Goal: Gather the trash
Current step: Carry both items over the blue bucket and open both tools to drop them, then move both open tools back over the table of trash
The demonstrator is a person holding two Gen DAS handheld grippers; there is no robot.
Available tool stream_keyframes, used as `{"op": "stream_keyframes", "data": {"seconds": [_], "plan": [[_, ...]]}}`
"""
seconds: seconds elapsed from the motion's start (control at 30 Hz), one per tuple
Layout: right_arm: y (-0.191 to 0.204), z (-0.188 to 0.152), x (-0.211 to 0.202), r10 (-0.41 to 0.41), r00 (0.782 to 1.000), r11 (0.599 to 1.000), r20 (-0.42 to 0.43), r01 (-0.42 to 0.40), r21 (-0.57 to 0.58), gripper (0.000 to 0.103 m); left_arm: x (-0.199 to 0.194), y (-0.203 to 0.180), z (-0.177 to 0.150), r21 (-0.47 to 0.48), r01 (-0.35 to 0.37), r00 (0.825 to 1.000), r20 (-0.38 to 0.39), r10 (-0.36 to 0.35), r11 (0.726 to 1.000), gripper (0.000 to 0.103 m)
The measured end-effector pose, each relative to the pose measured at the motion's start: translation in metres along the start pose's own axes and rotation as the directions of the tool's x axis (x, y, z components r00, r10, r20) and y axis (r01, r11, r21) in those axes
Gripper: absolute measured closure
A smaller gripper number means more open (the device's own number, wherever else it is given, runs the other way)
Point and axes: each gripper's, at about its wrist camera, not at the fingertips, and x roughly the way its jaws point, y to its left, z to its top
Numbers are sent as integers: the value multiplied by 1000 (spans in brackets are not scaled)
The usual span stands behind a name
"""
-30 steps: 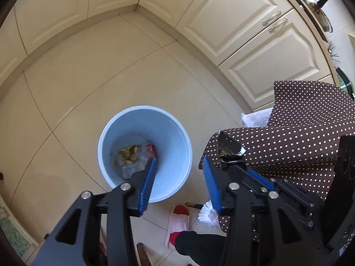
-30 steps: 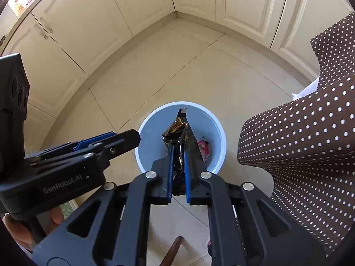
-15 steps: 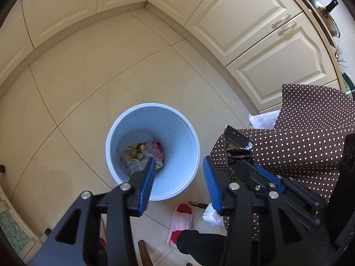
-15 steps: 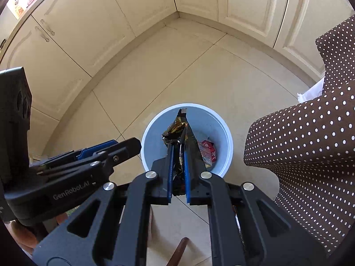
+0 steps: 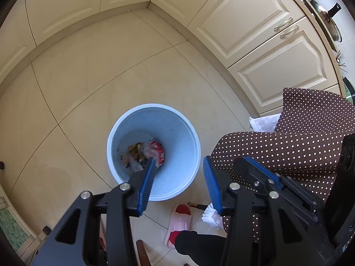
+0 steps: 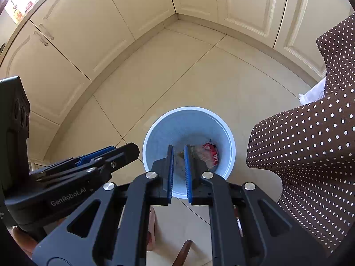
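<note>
bin [image 5: 182,119]: pale blue, round, upright, on tiled floor | trash [image 5: 145,153]: crumpled wrappers, one red, at bin bottom

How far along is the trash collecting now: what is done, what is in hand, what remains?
Done: a red packet and crumpled wrappers lie in the blue bin. In hand: nothing; the left gripper and right gripper hang over the bin, jaws empty. Left: the floor shows no more trash; elsewhere I cannot tell.

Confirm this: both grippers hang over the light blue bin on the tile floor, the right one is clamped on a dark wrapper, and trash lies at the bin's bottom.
One detail is wrong. The right wrist view shows the right gripper holding nothing, with a bare gap between its fingers; no dark wrapper is there. Both grippers do hang over the light blue bin, and trash lies at its bottom.
</note>
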Motion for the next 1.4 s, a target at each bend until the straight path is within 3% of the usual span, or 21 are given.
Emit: {"op": "stream_keyframes", "data": {"seconds": [0.23,0.47,0.6,0.77,0.87,0.97,1.13,1.17,1.27,1.4], "plan": [[0,-3,-19,-11,1000,1000,13,11,3,92,-14,-12,-3,17,26,999,23,-26,1000,59],[3,-8,-104,-37,989,998,141,43,-42,92,-77,-57,-13,94,83,987,129,-95,992,59],[-2,-18,-173,-60,966,995,252,78,-62,92,-128,-107,-26,194,106,969,202,-145,975,56],[-24,-43,-267,-113,911,988,396,145,-50,92,-184,-182,-51,328,119,936,277,-216,937,50],[-50,-64,-318,-151,877,984,455,177,-15,91,-202,-230,-69,402,131,925,279,-258,906,43],[-85,-87,-358,-212,842,975,496,217,47,79,-208,-282,-89,471,130,922,266,-281,873,42],[-153,-126,-402,-328,787,945,522,280,171,57,-197,-366,-112,555,120,932,224,-287,823,34],[-170,-134,-410,-348,778,937,523,284,201,57,-193,-378,-115,568,119,934,214,-285,815,34],[-214,-149,-424,-398,768,916,503,298,269,57,-177,-420,-123,604,108,946,181,-268,790,33],[-268,-166,-434,-443,771,887,457,303,348,55,-147,-467,-129,641,90,963,138,-231,762,33]]}}
